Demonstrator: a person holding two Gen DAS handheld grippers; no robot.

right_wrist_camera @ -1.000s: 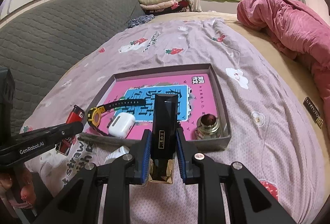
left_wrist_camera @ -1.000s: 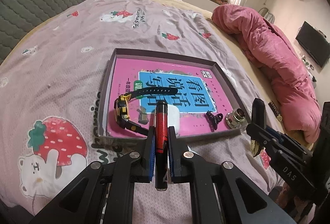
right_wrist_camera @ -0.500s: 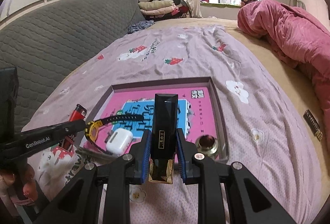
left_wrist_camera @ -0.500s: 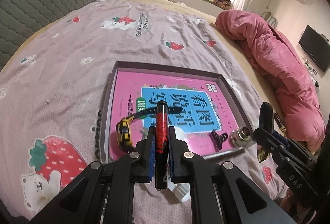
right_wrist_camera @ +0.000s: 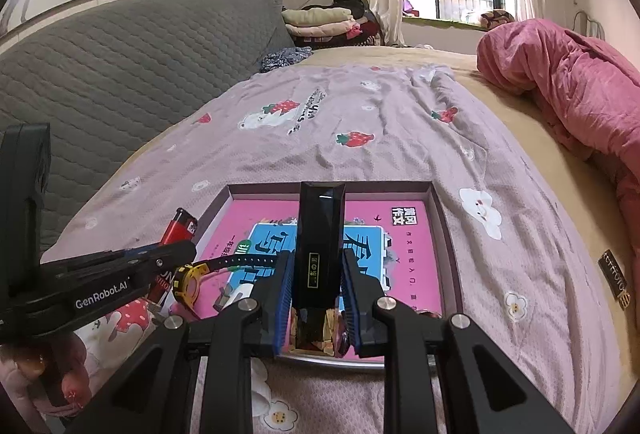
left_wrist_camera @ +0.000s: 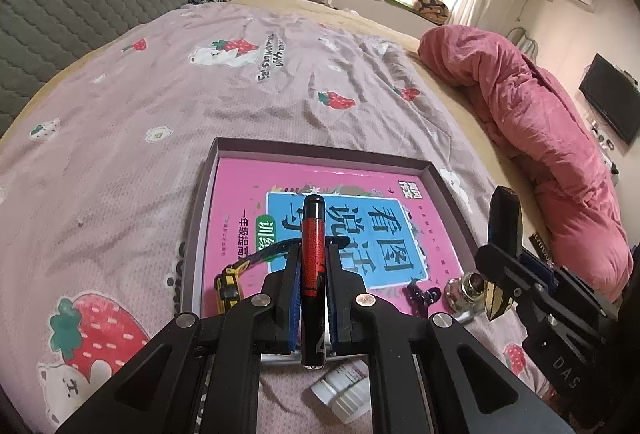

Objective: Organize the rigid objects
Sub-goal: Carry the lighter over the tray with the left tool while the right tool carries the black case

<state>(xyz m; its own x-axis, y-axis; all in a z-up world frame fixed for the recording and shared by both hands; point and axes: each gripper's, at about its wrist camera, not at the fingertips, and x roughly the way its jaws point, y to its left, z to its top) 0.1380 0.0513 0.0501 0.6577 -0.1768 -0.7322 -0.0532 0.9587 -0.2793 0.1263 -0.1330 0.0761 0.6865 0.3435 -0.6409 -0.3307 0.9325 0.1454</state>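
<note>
so, left gripper (left_wrist_camera: 313,298) is clamped on a red-and-black lighter (left_wrist_camera: 312,258), held lengthwise along the fingers w/ its top poking out toward the far side and its base sticking out near the camera. likely gripped that way so it can be laid flat into the tray (left_wrist_camera: 452,202) w/o rolling. right gripper (right_wrist_camera: 316,294) is clamped on a tall black box w/ gold base (right_wrist_camera: 320,234), upright between the blue pads, prob. for the same reason.

both grippers point down at a slant toward the near edge of the tray, left one at the scene's left, right one at the right, near each other but apart.

tray sits on a pink strawberry-print bedsheet (left_wrist_camera: 120,154), lined w/ a pink book (left_wrist_camera: 240,194). in it: a yellow-black watch (left_wrist_camera: 230,284) near left, a dark hair clip (left_wrist_camera: 420,296) and a metal cap-like piece (left_wrist_camera: 464,290) near right. a small white bottle (left_wrist_camera: 344,390) lies on the sheet just outside the near rim. pink duvet (left_wrist_camera: 540,122) bunched far right.
</note>
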